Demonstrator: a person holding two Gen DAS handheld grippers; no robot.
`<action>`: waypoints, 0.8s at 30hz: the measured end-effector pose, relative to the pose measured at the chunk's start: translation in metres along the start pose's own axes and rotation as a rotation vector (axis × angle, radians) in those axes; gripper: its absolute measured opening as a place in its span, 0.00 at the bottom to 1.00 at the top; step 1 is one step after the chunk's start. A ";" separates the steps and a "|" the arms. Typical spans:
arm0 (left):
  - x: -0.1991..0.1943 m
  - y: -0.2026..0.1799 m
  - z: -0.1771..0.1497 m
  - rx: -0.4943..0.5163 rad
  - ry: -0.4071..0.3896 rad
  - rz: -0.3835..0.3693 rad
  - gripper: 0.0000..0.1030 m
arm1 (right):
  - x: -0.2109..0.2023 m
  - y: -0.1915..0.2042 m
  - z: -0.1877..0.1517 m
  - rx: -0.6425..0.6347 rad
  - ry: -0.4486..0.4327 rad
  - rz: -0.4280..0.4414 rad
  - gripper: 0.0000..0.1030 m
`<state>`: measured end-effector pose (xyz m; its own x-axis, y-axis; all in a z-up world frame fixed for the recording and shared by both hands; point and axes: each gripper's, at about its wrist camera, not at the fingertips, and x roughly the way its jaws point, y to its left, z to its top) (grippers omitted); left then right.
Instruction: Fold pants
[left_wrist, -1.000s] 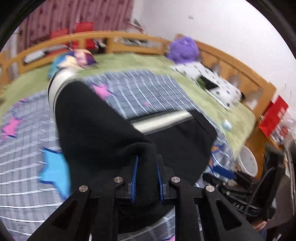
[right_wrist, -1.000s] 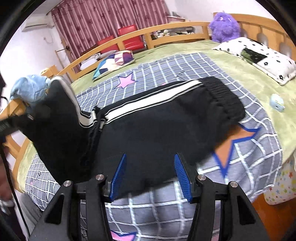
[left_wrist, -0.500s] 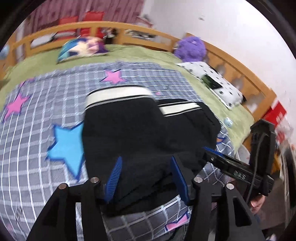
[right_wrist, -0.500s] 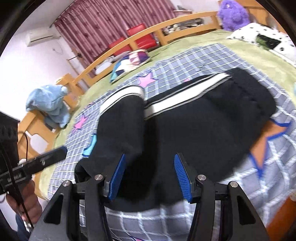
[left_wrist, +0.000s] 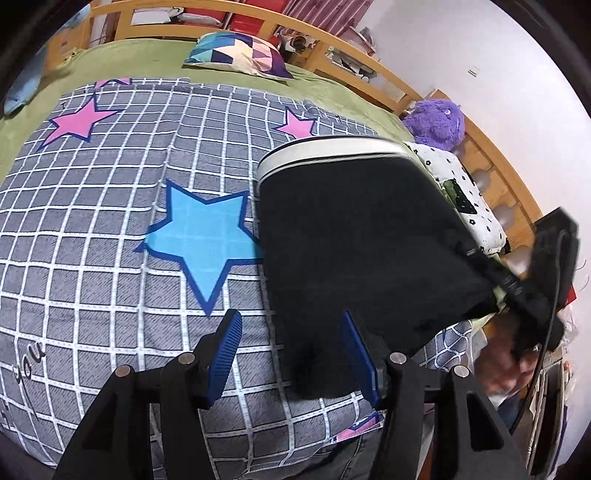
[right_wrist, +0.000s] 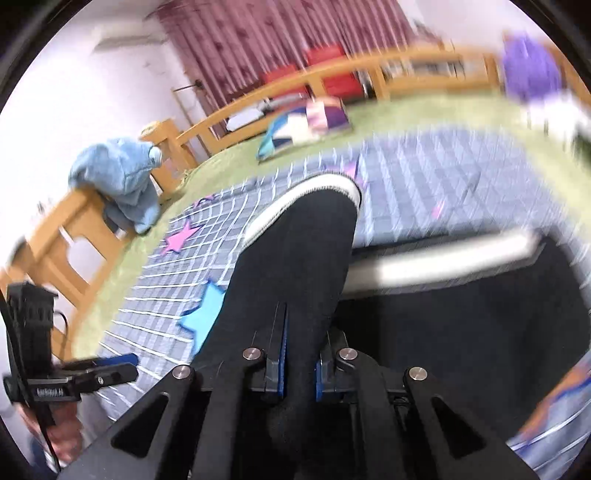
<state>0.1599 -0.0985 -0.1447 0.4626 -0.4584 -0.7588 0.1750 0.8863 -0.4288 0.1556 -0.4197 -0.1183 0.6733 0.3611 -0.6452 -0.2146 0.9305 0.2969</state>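
Note:
The black pants (left_wrist: 354, 236) with a white side stripe lie folded over on the grey checked bedspread (left_wrist: 110, 184). My left gripper (left_wrist: 291, 350) is open, its blue pads either side of the near edge of the pants, holding nothing. My right gripper (right_wrist: 298, 360) is shut on a fold of the black pants (right_wrist: 295, 266) and lifts it; the white stripe (right_wrist: 443, 262) runs to the right. The right gripper also shows at the right of the left wrist view (left_wrist: 517, 288), and the left gripper at the lower left of the right wrist view (right_wrist: 96, 373).
A patterned pillow (left_wrist: 240, 55) lies at the far side of the green sheet. A purple plush toy (left_wrist: 436, 122) and a white spotted pillow (left_wrist: 465, 192) are at the right. A blue plush (right_wrist: 118, 181) hangs on the wooden bed rail (right_wrist: 74, 229).
My left gripper let go of the pants and opened, then drew back to the left. My right gripper, open before, has shut on a fold of the pants and is moving fast.

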 end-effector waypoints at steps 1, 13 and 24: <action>0.002 -0.001 0.001 0.005 0.004 -0.005 0.52 | -0.007 -0.005 0.007 -0.016 -0.003 -0.025 0.10; 0.059 -0.035 0.006 0.050 0.093 -0.095 0.52 | -0.049 -0.179 0.010 0.129 0.024 -0.402 0.13; 0.104 -0.104 -0.001 0.175 0.126 -0.111 0.53 | -0.083 -0.174 -0.027 0.083 -0.053 -0.447 0.41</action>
<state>0.1895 -0.2381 -0.1795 0.3220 -0.5483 -0.7718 0.3716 0.8230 -0.4296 0.1181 -0.6101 -0.1361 0.7224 -0.0799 -0.6868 0.1612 0.9854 0.0549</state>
